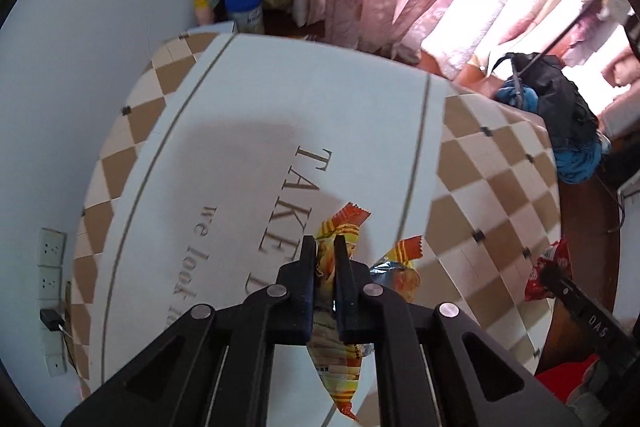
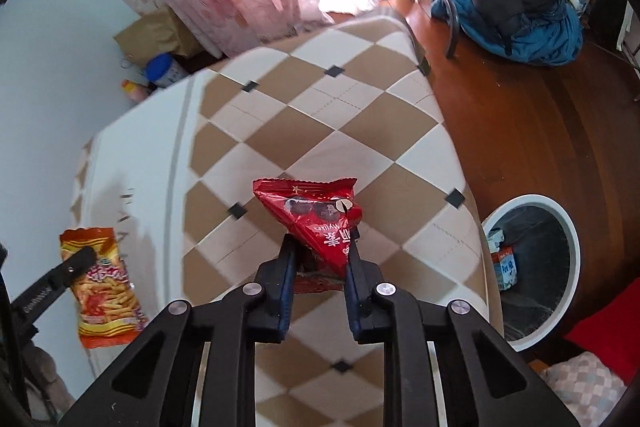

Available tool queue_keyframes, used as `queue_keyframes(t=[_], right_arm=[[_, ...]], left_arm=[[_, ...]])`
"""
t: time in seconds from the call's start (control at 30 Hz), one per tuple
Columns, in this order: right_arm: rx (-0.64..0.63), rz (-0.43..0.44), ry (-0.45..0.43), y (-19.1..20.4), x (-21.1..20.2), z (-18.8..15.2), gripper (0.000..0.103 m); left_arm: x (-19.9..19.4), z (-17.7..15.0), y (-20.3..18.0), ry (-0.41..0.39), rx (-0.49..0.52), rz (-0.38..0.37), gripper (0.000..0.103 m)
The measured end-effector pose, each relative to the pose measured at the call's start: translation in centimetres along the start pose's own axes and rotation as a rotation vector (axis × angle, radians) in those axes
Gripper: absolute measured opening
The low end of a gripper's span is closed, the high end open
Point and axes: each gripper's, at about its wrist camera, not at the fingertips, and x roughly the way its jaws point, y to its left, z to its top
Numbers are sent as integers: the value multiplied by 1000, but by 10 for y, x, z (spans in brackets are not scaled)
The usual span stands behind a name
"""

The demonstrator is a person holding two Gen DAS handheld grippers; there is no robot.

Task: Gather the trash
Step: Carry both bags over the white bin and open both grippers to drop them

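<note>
**Both tools carry snack wrappers above the desk**

The desk (image 2: 328,131), under a brown-and-cream diamond-check cloth, fills both views. On the wooden floor beside it stands a white-rimmed trash bin (image 2: 568,223) with litter inside. The right tool (image 2: 320,251) is clamped on a red snack packet (image 2: 316,215). The left tool (image 1: 323,251) is pinched nearly closed on a yellow-orange snack wrapper (image 1: 338,355), held above the desk.

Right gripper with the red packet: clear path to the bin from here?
Probably yes. The right gripper is shut on the red packet above the table edge, and the white bin stands open on the floor to its right, with nothing visible between them.
</note>
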Motion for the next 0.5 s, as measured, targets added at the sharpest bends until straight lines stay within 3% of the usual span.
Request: queue_keyframes(t=[0.23,0.5], right_arm=[[9,87,-92,-17,-73,-28,22],[56,107,-213,-80,-165,-52,22]], left_arm=[[-74,-17,-25,-123,81,-50,5],[-150,-42,-105,-241,233,-136,5]])
